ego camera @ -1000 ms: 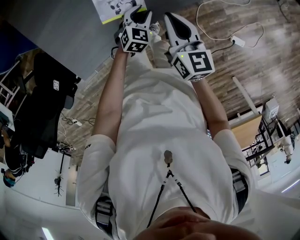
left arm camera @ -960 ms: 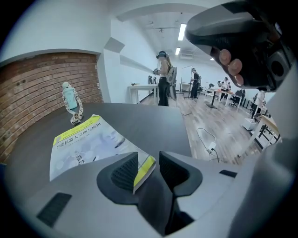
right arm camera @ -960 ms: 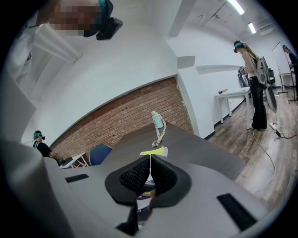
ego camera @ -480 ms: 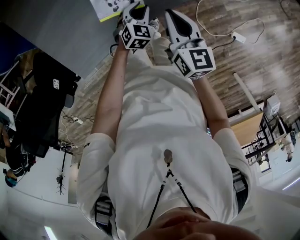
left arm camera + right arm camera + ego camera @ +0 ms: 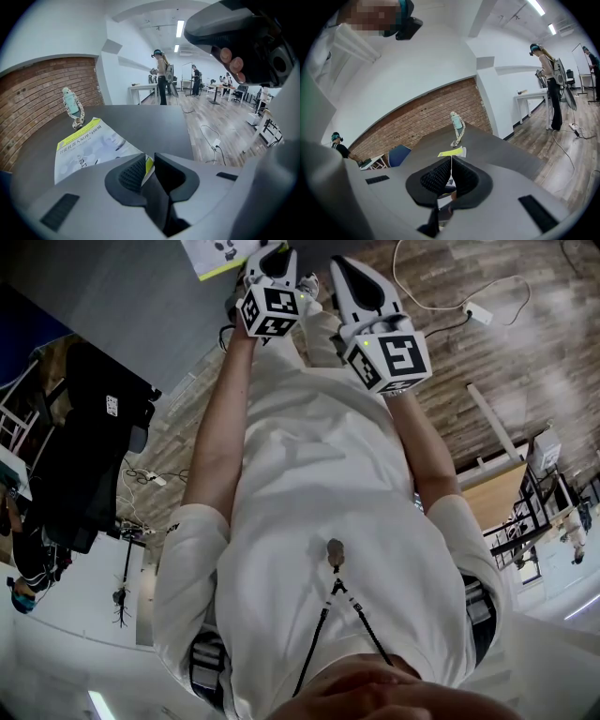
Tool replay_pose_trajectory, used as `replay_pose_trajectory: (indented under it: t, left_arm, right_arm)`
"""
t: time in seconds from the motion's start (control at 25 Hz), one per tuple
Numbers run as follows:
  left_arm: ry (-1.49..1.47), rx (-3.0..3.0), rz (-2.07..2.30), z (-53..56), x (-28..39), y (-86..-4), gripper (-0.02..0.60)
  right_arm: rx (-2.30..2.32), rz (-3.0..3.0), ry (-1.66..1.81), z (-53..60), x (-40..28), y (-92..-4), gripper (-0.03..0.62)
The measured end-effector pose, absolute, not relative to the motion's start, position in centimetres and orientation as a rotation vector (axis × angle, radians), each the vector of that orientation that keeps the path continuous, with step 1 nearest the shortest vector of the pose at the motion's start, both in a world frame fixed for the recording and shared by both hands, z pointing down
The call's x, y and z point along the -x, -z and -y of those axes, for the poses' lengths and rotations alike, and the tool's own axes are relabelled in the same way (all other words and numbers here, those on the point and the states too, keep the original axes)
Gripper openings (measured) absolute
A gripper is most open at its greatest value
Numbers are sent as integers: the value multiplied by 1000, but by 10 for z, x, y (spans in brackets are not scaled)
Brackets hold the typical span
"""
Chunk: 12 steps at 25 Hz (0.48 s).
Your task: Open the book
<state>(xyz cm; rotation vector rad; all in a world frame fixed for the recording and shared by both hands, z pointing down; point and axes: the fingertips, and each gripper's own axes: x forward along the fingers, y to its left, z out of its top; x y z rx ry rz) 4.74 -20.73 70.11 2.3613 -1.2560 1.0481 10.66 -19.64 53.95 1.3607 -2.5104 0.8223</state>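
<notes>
Grasp step: the left claw point(image 5: 150, 164) is closing around the near corner of the book point(image 5: 89, 150), which lies on the table point(image 5: 154, 122) ahead-left of it; the pads seemingly aren't pinching yet. The right claw point(image 5: 451, 171) is closed and empty. Next: pinch the cover alone, then lift.

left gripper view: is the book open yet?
No. The book lies closed on the table, front cover up, its near corner between the closing jaws of the left gripper.
</notes>
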Motion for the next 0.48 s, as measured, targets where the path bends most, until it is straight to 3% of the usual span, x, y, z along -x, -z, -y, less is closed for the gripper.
replay_pose_trajectory:
  t: [0.48]
  left_arm:
    - [-1059, -2283, 1349, 203, -46, -697, 46]
  right_arm:
    - [-1362, 2514, -817, 199, -118, -537, 37]
